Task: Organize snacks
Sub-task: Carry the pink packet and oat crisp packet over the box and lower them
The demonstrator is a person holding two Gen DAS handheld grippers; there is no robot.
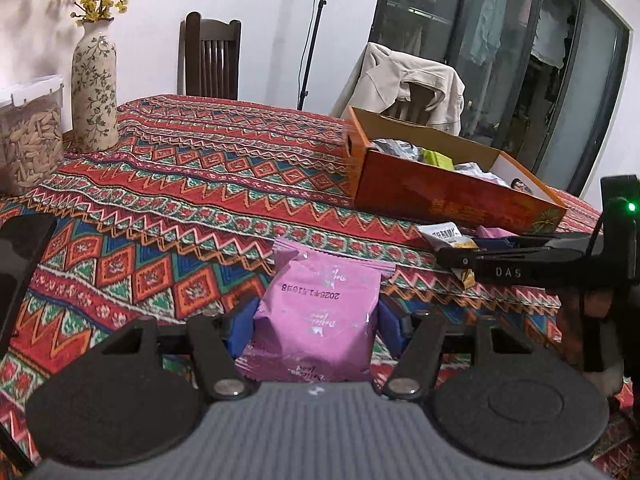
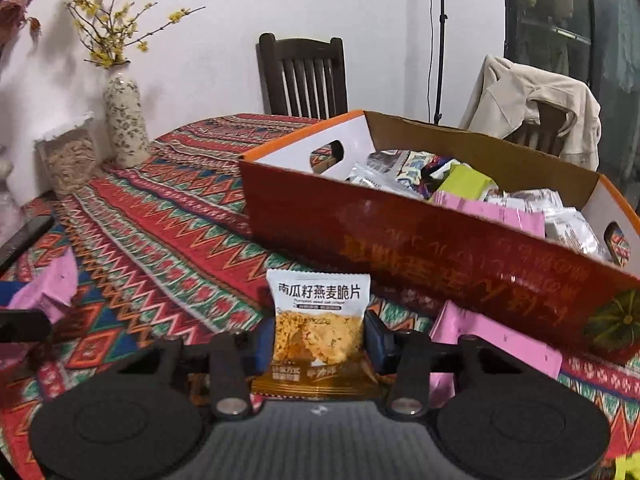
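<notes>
My left gripper (image 1: 316, 320) is shut on a pink snack packet (image 1: 320, 312), held above the patterned tablecloth. My right gripper (image 2: 318, 336) is shut on a white and orange oat crisp packet (image 2: 320, 320), just in front of the orange cardboard box (image 2: 400, 248). The box (image 1: 440, 196) holds several mixed snack packets. The right gripper also shows in the left wrist view (image 1: 460, 258), with its packet (image 1: 448, 236) beside the box. Another pink packet (image 2: 500, 344) lies on the cloth against the box's front wall.
A floral vase (image 1: 94, 92) with yellow blossoms and a clear jar of seeds (image 1: 30, 140) stand at the table's far left. Two dark chairs (image 2: 304, 76) stand behind the table, one draped with a beige jacket (image 2: 532, 100). A dark phone (image 2: 24, 240) lies at left.
</notes>
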